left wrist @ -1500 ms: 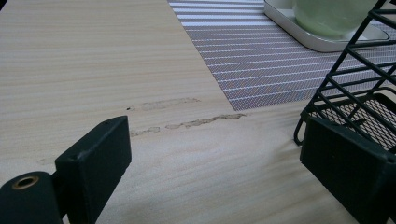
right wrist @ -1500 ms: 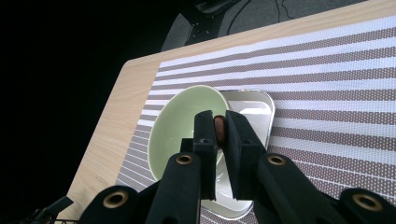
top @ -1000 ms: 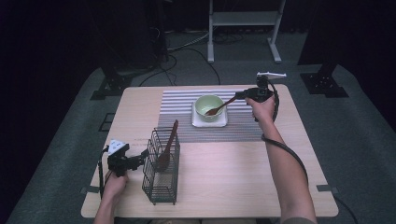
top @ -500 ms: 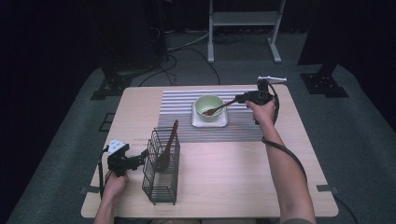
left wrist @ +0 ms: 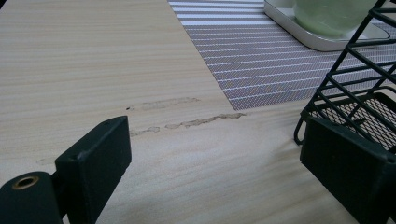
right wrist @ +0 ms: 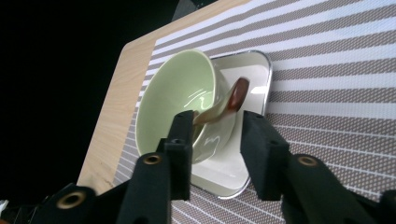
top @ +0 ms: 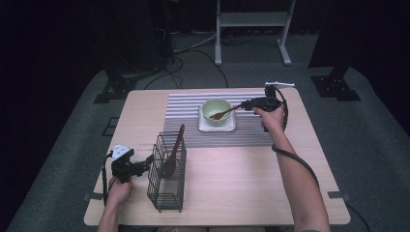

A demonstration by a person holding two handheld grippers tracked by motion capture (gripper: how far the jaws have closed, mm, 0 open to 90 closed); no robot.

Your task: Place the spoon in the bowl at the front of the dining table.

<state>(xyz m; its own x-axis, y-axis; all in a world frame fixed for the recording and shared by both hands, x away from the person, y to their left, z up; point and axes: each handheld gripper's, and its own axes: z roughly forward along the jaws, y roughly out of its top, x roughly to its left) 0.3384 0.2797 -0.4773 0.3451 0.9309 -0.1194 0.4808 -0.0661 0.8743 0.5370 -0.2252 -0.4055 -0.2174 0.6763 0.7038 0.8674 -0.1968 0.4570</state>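
Jaws opening, wood spoon (right wrist: 219,108) between, round glazed bowl (right wrist: 180,100)

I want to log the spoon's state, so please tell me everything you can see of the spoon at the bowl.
The spoon is brown and glossy, maybe wood or plastic. It lies tilted, its head over the green bowl and resting on the rim. The handle runs back between the right gripper's fingers, which have just been opening. One finger looks in touch with the handle; the other stands apart from it.
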